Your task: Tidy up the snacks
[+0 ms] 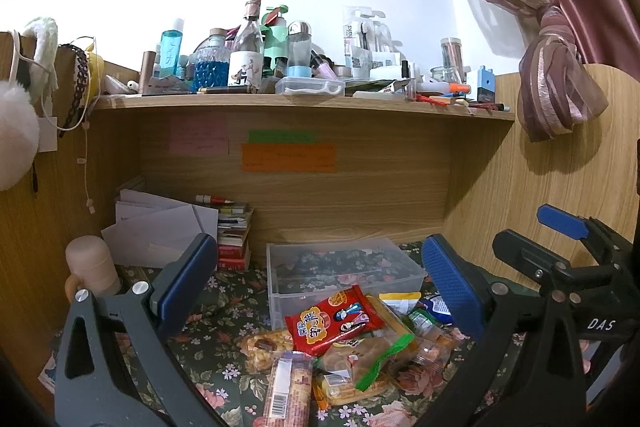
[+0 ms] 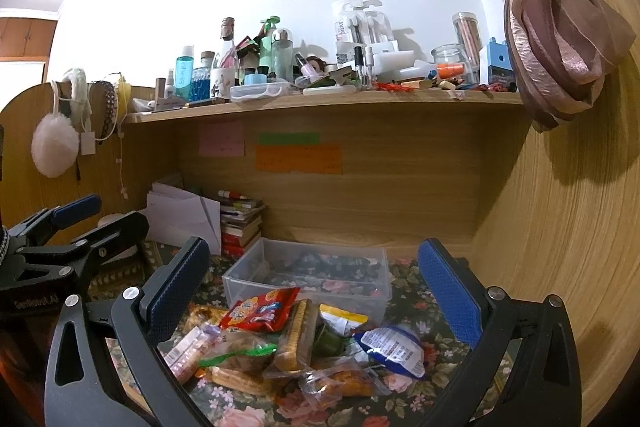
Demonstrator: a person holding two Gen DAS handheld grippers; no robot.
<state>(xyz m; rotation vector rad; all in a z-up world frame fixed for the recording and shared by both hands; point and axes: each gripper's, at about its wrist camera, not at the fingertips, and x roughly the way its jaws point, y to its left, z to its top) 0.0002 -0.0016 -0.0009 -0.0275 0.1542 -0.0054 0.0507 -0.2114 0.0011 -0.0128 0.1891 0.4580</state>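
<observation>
Left gripper: the left gripper (image 1: pixel 320 281) hangs over the near edge of the snack pile, its blue-padded fingers (image 1: pixel 452 287) spread wide with nothing between them; in the right wrist view it shows at the left edge (image 2: pixel 80 223), also parted

Right gripper: the right gripper (image 2: pixel 316 291) hangs above the same pile, jaws wide apart and gripping nothing; its blue pad (image 1: pixel 562 223) enters the left wrist view from the right

Snack pile: the snack pile (image 2: pixel 288 343) lies loose on the floral tablecloth (image 1: pixel 208 355), just in front of the clear plastic bin; packets overlap one another

Red packet: a red snack packet (image 1: pixel 336 319) with cartoon faces sits on top of the pile, its far end touching the bin's front wall

Other packets: a green-edged clear bag (image 2: pixel 240 353) and a long wafer pack (image 1: pixel 290 391) lie on the near side of the pile; a blue-and-white pouch (image 2: pixel 394 347) rests on its right side

Bin: the clear plastic bin (image 1: pixel 280 291) stands behind the pile, lidless; the cloth's pattern shows through its base

Beyond the bin: a stack of books (image 1: pixel 234 239) and white papers (image 1: pixel 160 227) to the bin's left, against the wooden back panel; coloured sticky notes (image 1: pixel 288 157) on the panel above it

Shelf: a wooden shelf (image 1: pixel 280 101) above the bin, crowded with bottles and jars; a knotted pink curtain (image 1: pixel 556 83) hangs to its right
</observation>
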